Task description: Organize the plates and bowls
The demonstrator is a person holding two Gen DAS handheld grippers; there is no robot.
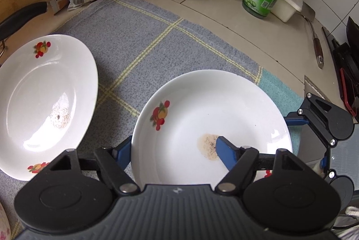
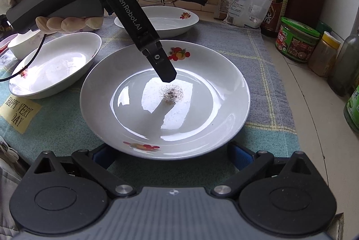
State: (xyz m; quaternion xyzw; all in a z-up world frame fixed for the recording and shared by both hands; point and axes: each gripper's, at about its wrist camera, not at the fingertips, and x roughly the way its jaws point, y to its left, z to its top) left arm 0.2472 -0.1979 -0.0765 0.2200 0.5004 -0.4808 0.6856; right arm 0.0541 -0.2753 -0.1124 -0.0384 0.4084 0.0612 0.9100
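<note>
White round ceramic plate with fruit decals sits centre of the grey-blue checked cloth, a small patch of speckled residue in its well. Left gripper straddles the plate's rim: one blue finger inside over the well, the other outside, plate wall between them. Jaws wide, not clamped, nothing held. Right gripper faces the opposite edge, fingers spread wide, rim just ahead in the gap, also holding nothing. Left looks nearer a grip; my read is it closes on the rim next. Second matching white plate lies to the left gripper's left, just apart; third white plate farther back, likely stack targets.
</note>
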